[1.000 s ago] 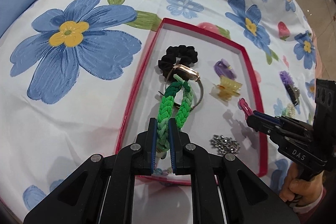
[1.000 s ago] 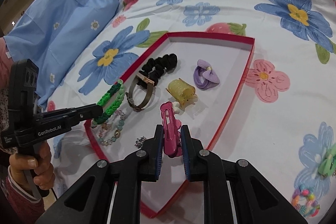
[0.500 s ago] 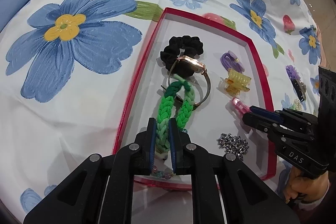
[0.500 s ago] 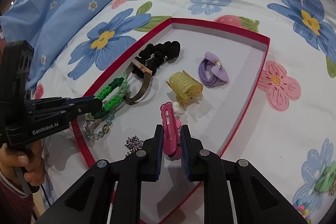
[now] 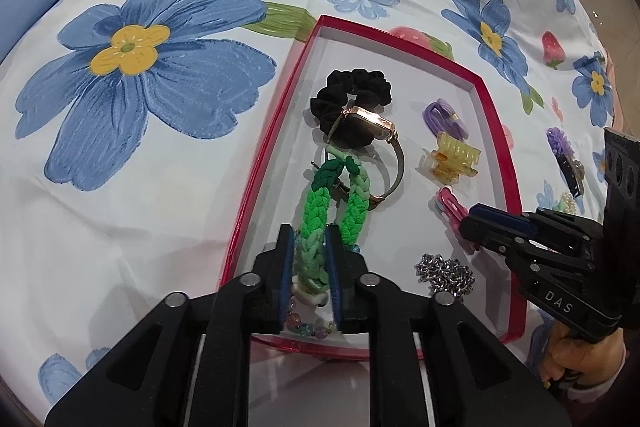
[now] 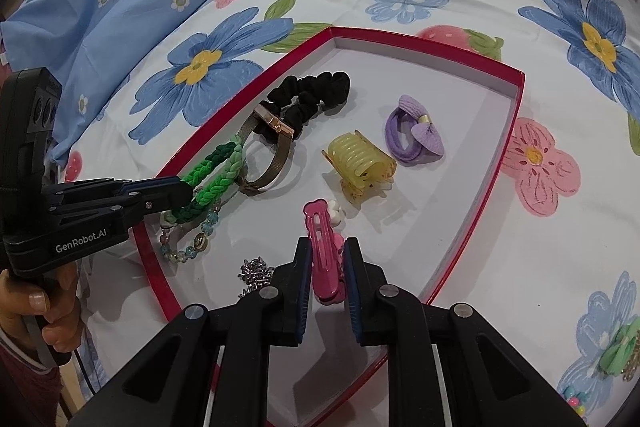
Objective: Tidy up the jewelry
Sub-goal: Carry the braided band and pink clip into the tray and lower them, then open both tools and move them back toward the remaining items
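Note:
A red-rimmed white tray (image 5: 400, 67) (image 6: 440, 195) lies on the flowered bedspread. My left gripper (image 5: 310, 233) (image 6: 184, 189) hangs over the tray's near left corner. Its jaws are opening, with the green braided bracelet (image 5: 316, 215) (image 6: 212, 167) between them and still touching both pads. The braid's far end rests by the rose-gold watch (image 5: 368, 121) (image 6: 276, 125). A beaded bracelet (image 6: 192, 247) lies under the braid. My right gripper (image 6: 326, 247) (image 5: 466, 223) is shut on a pink hair clip (image 6: 322, 247) (image 5: 450, 205) just above the tray floor.
In the tray also lie a black scrunchie (image 5: 348, 91), a yellow claw clip (image 6: 360, 163), a purple bow tie (image 6: 416, 135) and a silver chain (image 5: 444, 273). Loose pieces sit outside it on the right: a purple flower clip (image 5: 560, 143) and a green flower piece (image 6: 616, 351). A blue pillow (image 6: 100, 7) lies far left.
The left jaws have spread a little around the green braid. The right gripper has come further over the tray with the pink clip, lower and nearer the yellow claw clip.

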The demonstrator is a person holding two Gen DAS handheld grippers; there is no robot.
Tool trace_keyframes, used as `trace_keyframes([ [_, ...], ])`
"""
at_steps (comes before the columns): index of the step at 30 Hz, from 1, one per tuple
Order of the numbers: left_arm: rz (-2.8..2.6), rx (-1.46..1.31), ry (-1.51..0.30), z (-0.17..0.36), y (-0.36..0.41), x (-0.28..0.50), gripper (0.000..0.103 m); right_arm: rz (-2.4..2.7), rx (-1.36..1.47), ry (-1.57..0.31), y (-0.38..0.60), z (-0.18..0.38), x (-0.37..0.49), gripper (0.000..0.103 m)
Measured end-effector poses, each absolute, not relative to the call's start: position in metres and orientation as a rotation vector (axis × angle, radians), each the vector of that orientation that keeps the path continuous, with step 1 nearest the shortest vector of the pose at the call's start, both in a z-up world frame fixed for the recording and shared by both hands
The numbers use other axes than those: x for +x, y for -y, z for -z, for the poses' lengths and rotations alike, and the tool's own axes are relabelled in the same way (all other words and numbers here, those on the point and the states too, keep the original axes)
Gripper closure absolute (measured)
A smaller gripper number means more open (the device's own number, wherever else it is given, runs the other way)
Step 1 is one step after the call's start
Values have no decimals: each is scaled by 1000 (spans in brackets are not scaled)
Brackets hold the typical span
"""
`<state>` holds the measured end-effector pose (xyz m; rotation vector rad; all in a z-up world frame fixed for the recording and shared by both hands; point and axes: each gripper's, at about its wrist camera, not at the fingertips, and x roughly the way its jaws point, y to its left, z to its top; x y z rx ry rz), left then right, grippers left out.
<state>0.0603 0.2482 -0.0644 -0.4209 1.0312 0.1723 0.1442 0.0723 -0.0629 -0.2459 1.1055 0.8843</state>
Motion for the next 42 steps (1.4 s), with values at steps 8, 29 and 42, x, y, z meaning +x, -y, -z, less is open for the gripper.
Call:
trace_keyframes([
  [8,-182,-422,-993,48,-245,54,66,-893,-212,-1092,-69,56,142,82],
  [29,-40,-425,-898,2,-168,45,44,-724,75,-972,85,5,129,58],
  [42,82,-334,-947,0,-99,60,41,-551,174,-963,186,13,127,56],
])
